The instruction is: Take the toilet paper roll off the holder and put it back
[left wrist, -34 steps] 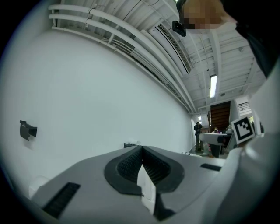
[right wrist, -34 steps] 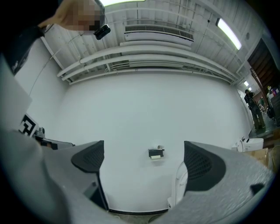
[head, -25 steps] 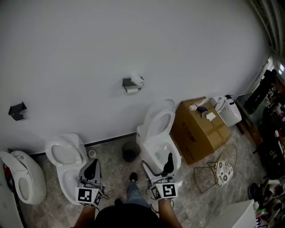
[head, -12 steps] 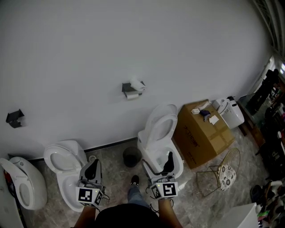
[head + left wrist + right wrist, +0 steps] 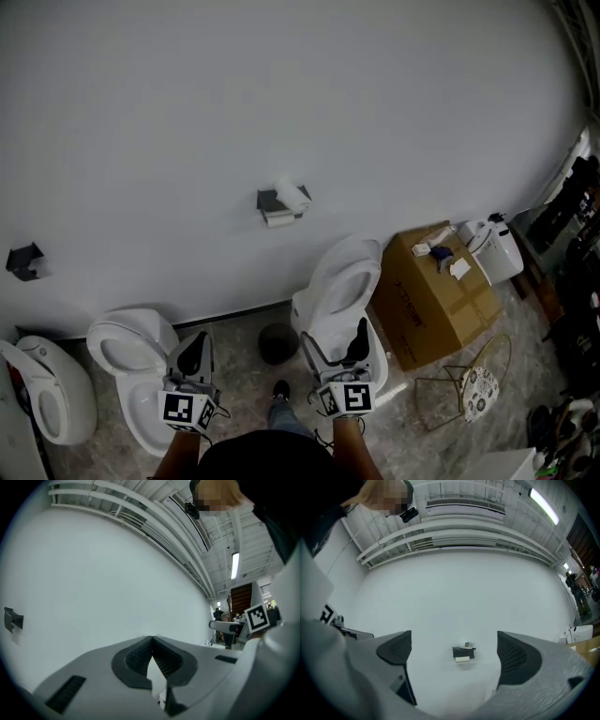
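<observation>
A white toilet paper roll (image 5: 292, 195) sits on a dark wall holder (image 5: 275, 203) at mid wall, with a short tail hanging under it. In the right gripper view the roll (image 5: 466, 645) and holder (image 5: 463, 652) show small and far off, framed between the jaws. My right gripper (image 5: 356, 338) is open and empty, held low over a toilet. My left gripper (image 5: 193, 353) is shut, its pads (image 5: 140, 654) pressed together with nothing between them. Both are well below and short of the holder.
A white wall fills most of the view. Three toilets (image 5: 339, 300) (image 5: 127, 361) (image 5: 47, 394) stand along it, with a dark bin (image 5: 277, 343) between two. A cardboard box (image 5: 439, 295), a wire stool (image 5: 473, 380) and a second empty holder (image 5: 22, 261) are around.
The head view has tilted up: holder, toilets and box have slid lower in the picture. Both grippers stay low in about the same place, their jaws unchanged.
</observation>
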The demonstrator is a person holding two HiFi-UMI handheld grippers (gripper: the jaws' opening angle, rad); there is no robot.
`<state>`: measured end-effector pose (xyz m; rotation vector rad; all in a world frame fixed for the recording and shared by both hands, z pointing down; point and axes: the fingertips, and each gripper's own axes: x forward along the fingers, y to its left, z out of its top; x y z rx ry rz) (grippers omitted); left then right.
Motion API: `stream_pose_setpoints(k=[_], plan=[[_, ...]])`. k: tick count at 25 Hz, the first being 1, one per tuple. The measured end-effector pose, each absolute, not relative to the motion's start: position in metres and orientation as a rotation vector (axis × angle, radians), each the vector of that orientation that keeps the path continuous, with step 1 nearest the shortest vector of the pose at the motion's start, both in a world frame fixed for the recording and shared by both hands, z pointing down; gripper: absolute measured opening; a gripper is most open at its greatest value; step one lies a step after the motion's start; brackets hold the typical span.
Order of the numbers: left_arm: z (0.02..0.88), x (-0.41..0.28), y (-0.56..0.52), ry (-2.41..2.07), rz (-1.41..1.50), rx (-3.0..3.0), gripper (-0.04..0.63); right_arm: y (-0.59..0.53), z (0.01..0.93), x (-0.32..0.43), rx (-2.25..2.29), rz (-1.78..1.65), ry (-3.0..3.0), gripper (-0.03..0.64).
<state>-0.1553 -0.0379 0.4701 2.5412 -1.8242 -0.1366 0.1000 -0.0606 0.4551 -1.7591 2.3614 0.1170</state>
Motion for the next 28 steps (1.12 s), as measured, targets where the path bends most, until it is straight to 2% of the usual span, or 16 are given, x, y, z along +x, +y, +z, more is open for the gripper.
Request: stream_pose_setpoints(k=[16,28], plan=[[0.459,-0.103,-0.189,-1.873,-0.154,2.461,0.003,-0.220,0.449,0.147,-1.713,0.131,2.459,0.546],[0.459,-0.084,-0.229,-1.935,-0.131,2.427,0.003,-0.276,0.448,0.160,-1.615,0.088,2.497,0.546]])
